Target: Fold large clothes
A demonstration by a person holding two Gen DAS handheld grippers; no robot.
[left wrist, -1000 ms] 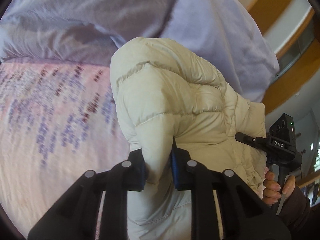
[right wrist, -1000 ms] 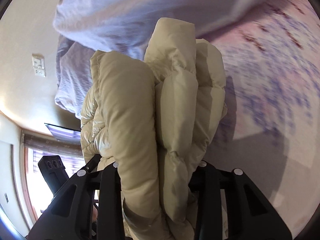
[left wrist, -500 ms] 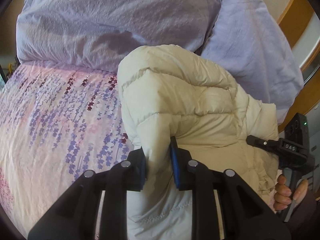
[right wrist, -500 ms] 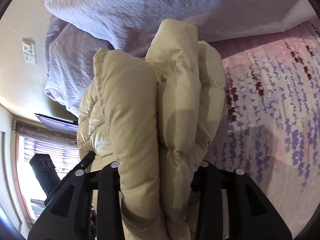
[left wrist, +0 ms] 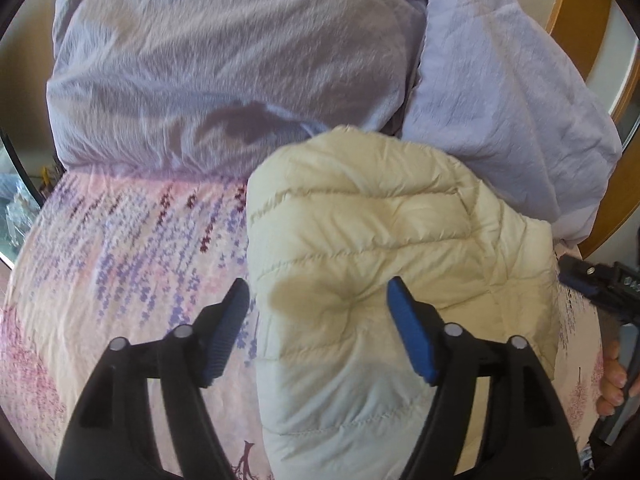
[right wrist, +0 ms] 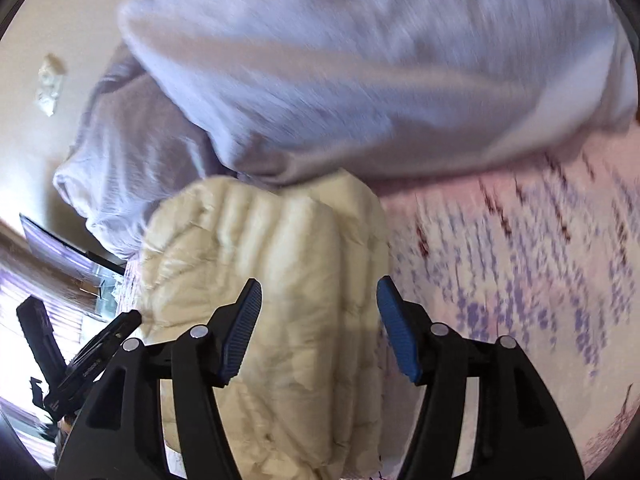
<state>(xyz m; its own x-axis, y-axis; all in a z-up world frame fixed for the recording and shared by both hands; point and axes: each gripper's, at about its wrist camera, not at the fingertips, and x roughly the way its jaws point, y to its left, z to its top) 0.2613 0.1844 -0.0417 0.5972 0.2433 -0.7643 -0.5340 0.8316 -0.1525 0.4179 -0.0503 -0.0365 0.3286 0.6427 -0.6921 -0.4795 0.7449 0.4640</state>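
Note:
A cream quilted puffer jacket [left wrist: 384, 264] lies folded in a bundle on the floral bedsheet [left wrist: 120, 248], against the pillows. My left gripper [left wrist: 320, 308] is open, its blue pads either side of the jacket's near edge, holding nothing. The jacket also shows in the right wrist view [right wrist: 280, 280]. My right gripper [right wrist: 318, 312] is open over the jacket's near end, holding nothing. The right gripper's body shows at the right edge of the left wrist view [left wrist: 604, 284].
Two lilac pillows [left wrist: 224, 64] [left wrist: 504, 92] lie behind the jacket at the head of the bed. A wooden headboard [left wrist: 576, 12] is at the upper right. A wall socket [right wrist: 50, 84] and a window [right wrist: 24, 280] are to the left in the right wrist view.
Both grippers have opened and let go of the jacket. The jacket has dropped from being held up and now rests on the bed by the pillows.

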